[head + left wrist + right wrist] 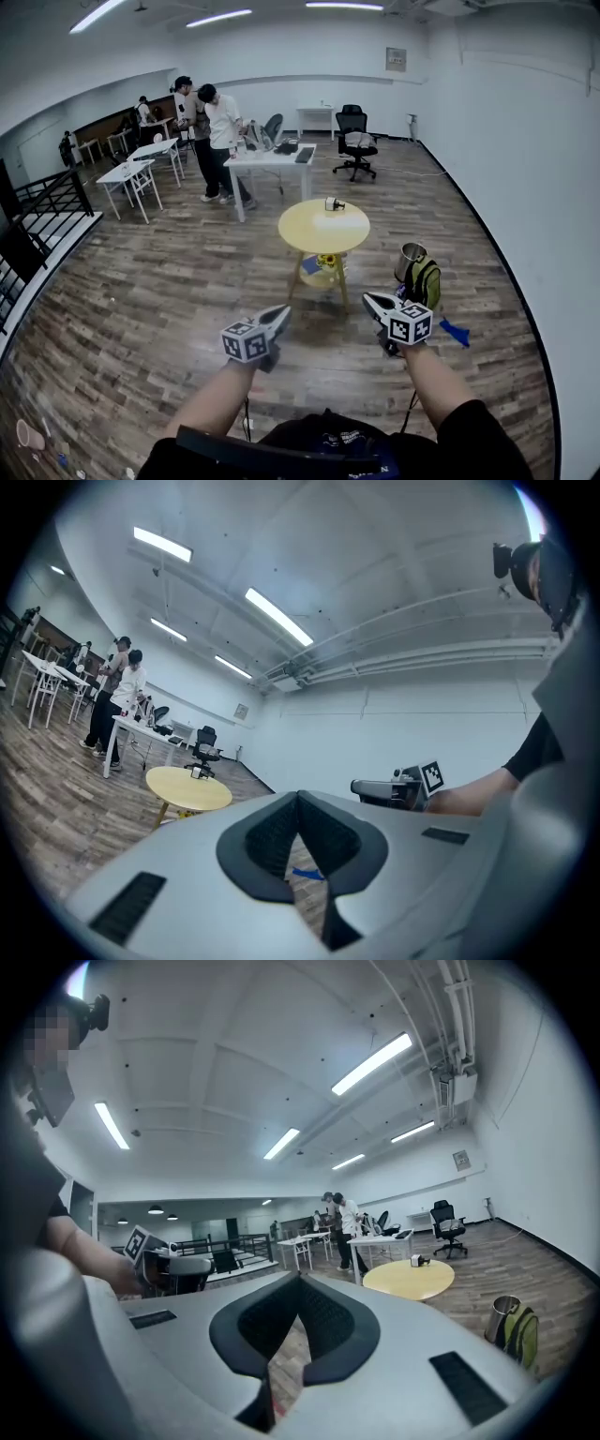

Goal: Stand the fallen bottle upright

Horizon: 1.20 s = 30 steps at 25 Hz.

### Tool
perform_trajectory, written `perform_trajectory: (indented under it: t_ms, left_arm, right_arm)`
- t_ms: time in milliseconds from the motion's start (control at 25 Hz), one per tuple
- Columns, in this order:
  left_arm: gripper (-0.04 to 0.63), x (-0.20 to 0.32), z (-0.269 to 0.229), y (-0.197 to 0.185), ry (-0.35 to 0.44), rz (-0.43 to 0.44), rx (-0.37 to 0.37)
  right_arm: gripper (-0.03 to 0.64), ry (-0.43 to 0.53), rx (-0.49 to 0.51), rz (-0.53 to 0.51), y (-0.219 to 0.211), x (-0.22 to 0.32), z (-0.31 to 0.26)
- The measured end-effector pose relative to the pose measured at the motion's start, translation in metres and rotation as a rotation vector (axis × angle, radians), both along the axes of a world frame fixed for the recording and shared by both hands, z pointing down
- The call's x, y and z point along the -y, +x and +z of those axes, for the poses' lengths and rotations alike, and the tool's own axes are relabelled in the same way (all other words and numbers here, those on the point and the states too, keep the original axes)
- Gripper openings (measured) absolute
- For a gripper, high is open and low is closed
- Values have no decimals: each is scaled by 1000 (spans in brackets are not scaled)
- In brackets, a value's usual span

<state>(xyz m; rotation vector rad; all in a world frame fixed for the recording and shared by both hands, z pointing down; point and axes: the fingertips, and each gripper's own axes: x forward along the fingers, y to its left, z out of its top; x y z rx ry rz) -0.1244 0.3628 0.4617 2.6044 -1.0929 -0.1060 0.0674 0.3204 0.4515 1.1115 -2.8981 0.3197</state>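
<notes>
While both arms reach forward in the head view, the left gripper (pixel 279 315) and right gripper (pixel 373 302) point level toward a round yellow table (pixel 323 230), well apart from it. A small object (pixel 332 203) on the tabletop is too small to tell whether it is the bottle.

Seen in the left gripper view, the left gripper (pixel 298 801) has its jaws pressed together with nothing between them.

Seen in the right gripper view, the right gripper (pixel 300 1284) also has its jaws closed and empty, and the small object (pixel 421 1261) sits on the table (pixel 409 1281).
</notes>
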Motion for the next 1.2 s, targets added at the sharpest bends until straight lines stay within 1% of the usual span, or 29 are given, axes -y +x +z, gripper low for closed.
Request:
perform_trajectory:
  t_ms: [120, 240, 360, 520, 720, 800, 880, 1000, 1200]
  left_arm:
    - [3, 38, 9, 5, -7, 7, 17]
    - [3, 91, 18, -10, -10, 2, 9]
    - [3, 153, 25, -33, -18, 20, 2]
    - [3, 239, 20, -70, -4, 74, 21]
    - [3, 327, 2, -118, 20, 128, 45]
    - [3, 359, -1, -133, 26, 134, 46]
    - [3, 387, 1, -143, 22, 134, 38]
    - [3, 428, 4, -143, 12, 137, 35]
    - [3, 505, 21, -119, -8, 117, 43]
  right_arm:
    - [18, -18, 0, 2, 5, 41, 11]
    - [18, -24, -7, -1, -9, 90, 22]
    - [18, -24, -16, 12, -34, 147, 27]
    - [18, -24, -14, 57, -74, 233, 22]
    - [18, -1, 15, 96, -128, 322, 4]
    - [18, -10, 28, 95, -147, 354, 5]
    - [18, -16, 17, 83, -162, 380, 9]
    - [18, -17, 13, 75, -167, 420, 11]
    - [18, -43, 24, 54, -146, 507, 32]
